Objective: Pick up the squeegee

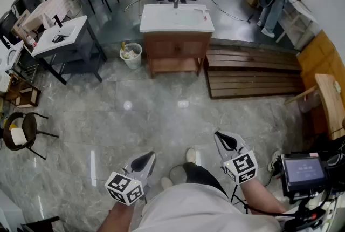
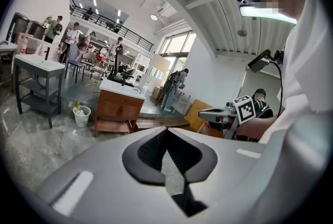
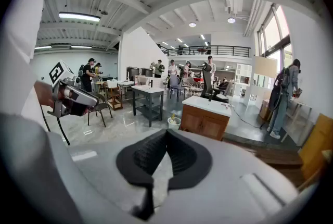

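Standing well back from the sink cabinet point(image 1: 176, 36), you carry the left gripper point(image 1: 144, 161) and right gripper point(image 1: 226, 141) low at your waist, jaws closed and empty, probably just for the approach. Squeegee not identifiable in any view; perhaps on that cabinet.

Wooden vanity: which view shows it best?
Head view: the wooden vanity is central and whole, top and front visible. Left gripper view shows it small and far; right gripper view shows it larger, base hidden behind the right gripper.

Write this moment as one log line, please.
left gripper: shut, empty | right gripper: shut, empty | squeegee: not seen | sink cabinet: ahead
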Motion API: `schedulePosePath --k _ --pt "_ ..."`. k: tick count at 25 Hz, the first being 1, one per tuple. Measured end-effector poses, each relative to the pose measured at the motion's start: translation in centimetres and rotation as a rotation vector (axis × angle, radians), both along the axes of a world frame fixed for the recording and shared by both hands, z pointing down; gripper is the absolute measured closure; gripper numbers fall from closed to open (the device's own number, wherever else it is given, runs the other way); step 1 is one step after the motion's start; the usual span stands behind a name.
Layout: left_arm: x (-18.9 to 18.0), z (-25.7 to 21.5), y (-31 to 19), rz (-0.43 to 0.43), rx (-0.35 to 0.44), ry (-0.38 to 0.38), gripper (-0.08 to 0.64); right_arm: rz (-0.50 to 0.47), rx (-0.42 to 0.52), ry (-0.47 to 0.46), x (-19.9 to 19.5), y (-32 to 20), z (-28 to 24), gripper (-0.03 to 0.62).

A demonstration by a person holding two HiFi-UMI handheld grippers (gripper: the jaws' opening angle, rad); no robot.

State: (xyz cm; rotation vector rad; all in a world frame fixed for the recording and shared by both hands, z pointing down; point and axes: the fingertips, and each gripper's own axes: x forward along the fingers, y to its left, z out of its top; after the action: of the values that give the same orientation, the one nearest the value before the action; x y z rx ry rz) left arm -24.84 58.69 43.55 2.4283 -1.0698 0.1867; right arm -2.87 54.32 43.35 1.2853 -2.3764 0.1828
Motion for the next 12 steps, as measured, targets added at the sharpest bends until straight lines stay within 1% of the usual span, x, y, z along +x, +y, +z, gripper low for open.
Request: schedulePosePath --k 3,5,7,10,12 --pt "0.1 -0.4 -0.7 0.015 0.005 -0.002 0.552 0.010 0.011 -0.006 -0.3 -0.7 -0.6 0.589" --pt "0.8 -0.9 -1.8 0.028 0.008 -0.002 0.552 0.016 0.020 -0.010 -0.1 -1.8 -1.1 0.589" --pt "2.9 -1.2 -4.4 0.043 0.012 -0.011 0.552 0.022 0.021 -0.024 1.6 -4.3 -1.2 0.589" --pt "7.7 -1.6 -10.7 0.057 0.025 -0.032 0.552 0.022 0.016 -0.051 5.7 -9.9 -0.8 0.589" --pt "10.1 -2.0 -14.0 0.061 0.032 -0.042 0.552 0.025 0.026 -0.053 7.9 -12.8 -0.9 0.589"
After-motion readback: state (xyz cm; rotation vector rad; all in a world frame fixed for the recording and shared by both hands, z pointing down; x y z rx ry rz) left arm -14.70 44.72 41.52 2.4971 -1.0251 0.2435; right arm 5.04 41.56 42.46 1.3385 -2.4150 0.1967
